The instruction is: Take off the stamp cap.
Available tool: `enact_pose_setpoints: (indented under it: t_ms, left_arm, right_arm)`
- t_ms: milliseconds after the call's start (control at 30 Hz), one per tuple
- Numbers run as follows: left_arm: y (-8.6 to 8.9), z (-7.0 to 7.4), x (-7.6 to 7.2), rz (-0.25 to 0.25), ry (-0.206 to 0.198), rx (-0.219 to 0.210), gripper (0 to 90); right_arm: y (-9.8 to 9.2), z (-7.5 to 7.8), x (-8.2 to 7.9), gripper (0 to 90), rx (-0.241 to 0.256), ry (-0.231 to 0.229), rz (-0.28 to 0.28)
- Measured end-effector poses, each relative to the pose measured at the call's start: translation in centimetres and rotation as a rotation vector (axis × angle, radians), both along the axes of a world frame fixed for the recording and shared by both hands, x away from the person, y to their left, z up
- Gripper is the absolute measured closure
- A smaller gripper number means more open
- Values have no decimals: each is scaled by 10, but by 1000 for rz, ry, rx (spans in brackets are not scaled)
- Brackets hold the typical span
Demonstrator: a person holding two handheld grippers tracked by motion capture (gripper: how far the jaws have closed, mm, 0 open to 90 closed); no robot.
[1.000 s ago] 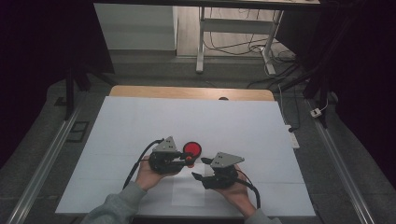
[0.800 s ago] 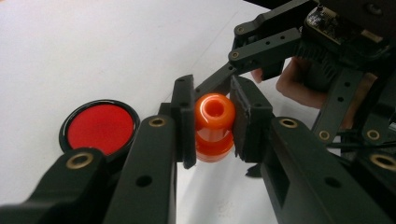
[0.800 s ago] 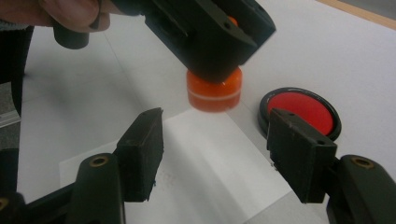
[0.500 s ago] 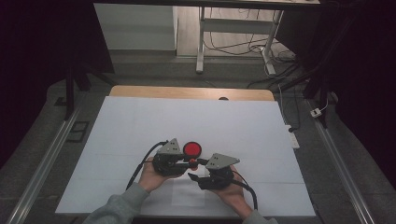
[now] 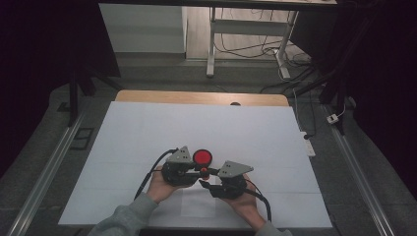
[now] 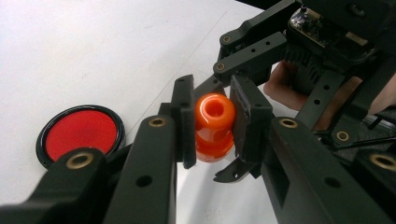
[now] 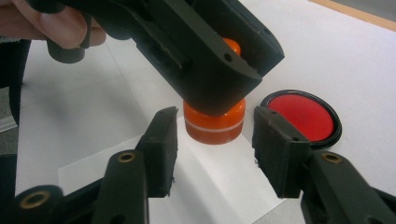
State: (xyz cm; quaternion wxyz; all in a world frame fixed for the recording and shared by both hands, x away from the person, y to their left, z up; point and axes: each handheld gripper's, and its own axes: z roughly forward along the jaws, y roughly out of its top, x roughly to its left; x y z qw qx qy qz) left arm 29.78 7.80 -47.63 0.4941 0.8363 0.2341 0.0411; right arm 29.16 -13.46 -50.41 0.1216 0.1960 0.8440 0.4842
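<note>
Orange glossy plastic piece (image 6: pixel 214 127), rounded at the top with a hole in its crown and a wider ringed base, sits near the front middle of the white table sheet (image 5: pixel 147 132), pinched between the two black pads of the left gripper (image 6: pixel 212 123). That gripper's jaws are drawn narrow and press on the piece's upper rounded part from both sides, as the left gripper view shows. In the right gripper view the base of the piece (image 7: pixel 214 122), marked by a pale band, stands upright on the white surface while the left gripper's dark jaw covers its top. The right gripper (image 7: pixel 212 151) stands with its jaws spread wide, one pad on either side of the base and both clear of it, holding nothing. A round red disc with a black rim (image 5: pixel 202 157) lies flat on the sheet just beside the piece, on its far side in the high view. There the person's left hand (image 5: pixel 160 184) and right hand (image 5: pixel 243 204) come in from the near edge, the two grippers meeting tip to tip at the orange piece (image 5: pixel 204 171), each with a cable trailing back toward the grey sleeves
</note>
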Motion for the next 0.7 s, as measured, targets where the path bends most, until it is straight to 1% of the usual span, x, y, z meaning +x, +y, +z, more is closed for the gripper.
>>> enact_pose_setpoints:
  t_ms: [200, 267, 367, 700]
  left_arm:
    - [-1, 0, -1, -2, 2, 0, 722]
    - [-1, 0, 0, -3, 2, 1, 722]
    - [-1, 0, 0, 0, 2, 1, 722]
    - [-1, -1, 0, -3, 4, 5, 723]
  right_arm:
    - [-1, 0, 0, 570, 1, 3, 5]
    - [-1, 0, 0, 597, 10, 8, 6]
    - [-1, 0, 1, 630, 7, 13, 14]
    - [-1, -1, 0, 641, 4, 15, 12]
